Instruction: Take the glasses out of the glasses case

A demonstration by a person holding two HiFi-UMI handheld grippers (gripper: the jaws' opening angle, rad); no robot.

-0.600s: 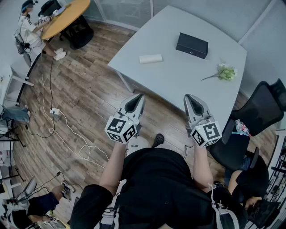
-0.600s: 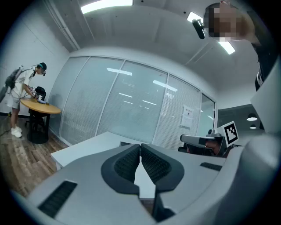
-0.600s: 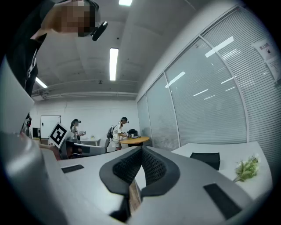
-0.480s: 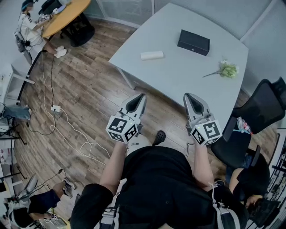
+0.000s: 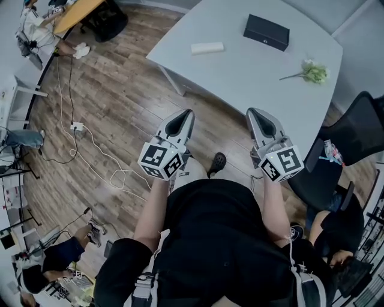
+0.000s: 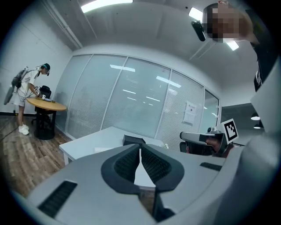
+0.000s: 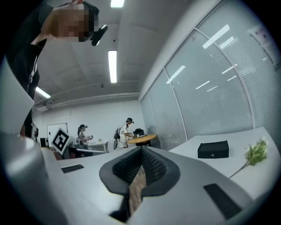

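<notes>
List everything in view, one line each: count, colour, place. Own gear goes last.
table: one, pale grey, ahead of the person
glasses case: one, black, far part of the table
block: one, white, on the table, left of the case
flower sprig: one, green and white, table's right side
office chair: one, black, right of the table
power strip: one, white with cables, wooden floor at left
round table: one, wood-coloured, far left
person: one, white top, at the round table
left gripper: one, grey, shut, empty, short of the table
right gripper: one, grey, shut, empty, alongside
</notes>
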